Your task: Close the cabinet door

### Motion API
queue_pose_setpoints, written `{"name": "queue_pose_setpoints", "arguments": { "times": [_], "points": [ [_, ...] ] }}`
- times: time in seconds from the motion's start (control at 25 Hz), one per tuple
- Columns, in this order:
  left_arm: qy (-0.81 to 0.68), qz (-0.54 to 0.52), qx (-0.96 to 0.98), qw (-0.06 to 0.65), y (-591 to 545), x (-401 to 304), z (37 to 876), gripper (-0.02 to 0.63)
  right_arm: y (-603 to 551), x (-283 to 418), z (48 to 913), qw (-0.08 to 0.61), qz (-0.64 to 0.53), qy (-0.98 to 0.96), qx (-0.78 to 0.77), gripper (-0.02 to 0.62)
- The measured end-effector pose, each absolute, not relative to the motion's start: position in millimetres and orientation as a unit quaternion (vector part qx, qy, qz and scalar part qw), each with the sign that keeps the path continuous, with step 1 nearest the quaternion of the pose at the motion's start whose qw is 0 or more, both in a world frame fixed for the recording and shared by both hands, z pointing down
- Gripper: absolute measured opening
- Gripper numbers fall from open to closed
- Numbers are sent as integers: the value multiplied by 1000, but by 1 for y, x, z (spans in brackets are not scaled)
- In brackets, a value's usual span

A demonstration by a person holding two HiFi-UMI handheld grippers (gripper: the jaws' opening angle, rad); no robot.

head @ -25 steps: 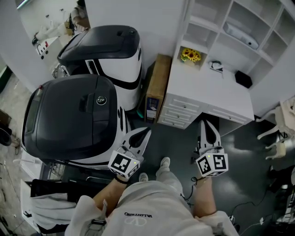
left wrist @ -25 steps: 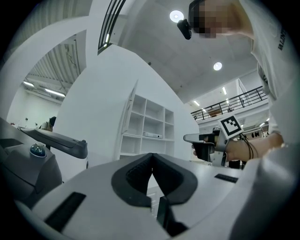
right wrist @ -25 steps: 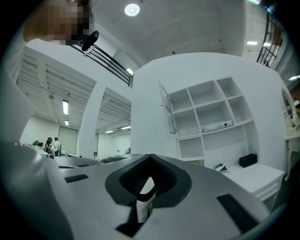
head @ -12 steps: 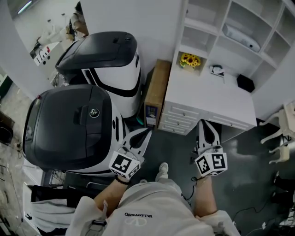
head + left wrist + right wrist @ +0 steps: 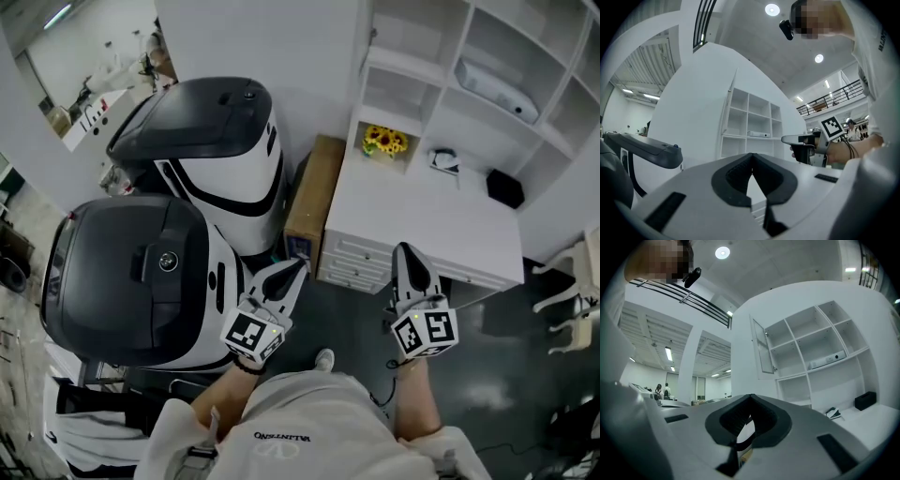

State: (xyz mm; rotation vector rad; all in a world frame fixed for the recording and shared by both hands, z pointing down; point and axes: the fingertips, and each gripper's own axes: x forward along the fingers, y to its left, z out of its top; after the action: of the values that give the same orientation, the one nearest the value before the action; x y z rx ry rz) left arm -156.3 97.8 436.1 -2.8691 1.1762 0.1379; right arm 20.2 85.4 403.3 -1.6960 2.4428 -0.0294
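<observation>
Step in hand: approach. The door is not yet touched.

Left gripper (image 5: 298,266): jaws together at the tips, nothing between them. Right gripper (image 5: 404,248): the same, tips met, empty.

The white-framed cabinet door with a pale pane (image 5: 762,351) stands swung open on the upper left cell of the white open-shelf unit (image 5: 820,341). It sits high above and ahead of the right jaws, slightly to their left and well apart. In the head view it is probably the thin edge-on strip at the unit's left corner.

A white desk top (image 5: 422,211) lies just ahead of both jaws, below the shelves.

Next move, as a judgement: raise the right gripper to the door's free edge, set the closed tips on its outer face, and push it towards the shelf until flush. No grip is needed.
</observation>
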Motion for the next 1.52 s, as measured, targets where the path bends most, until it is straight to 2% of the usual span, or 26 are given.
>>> {"name": "queue_pose_setpoints", "arguments": {
  "times": [0.36,0.8,1.52],
  "points": [
    [405,55,-912,23,60,-120,428,3,35,42,401,87,-14,840,-535,11],
    [410,57,-910,18,12,-112,437,3,-13,49,407,81,-18,844,-530,11],
    [363,163,-916,51,-177,-118,344,3,-159,54,298,151,60,851,-499,11]
  ]
}}
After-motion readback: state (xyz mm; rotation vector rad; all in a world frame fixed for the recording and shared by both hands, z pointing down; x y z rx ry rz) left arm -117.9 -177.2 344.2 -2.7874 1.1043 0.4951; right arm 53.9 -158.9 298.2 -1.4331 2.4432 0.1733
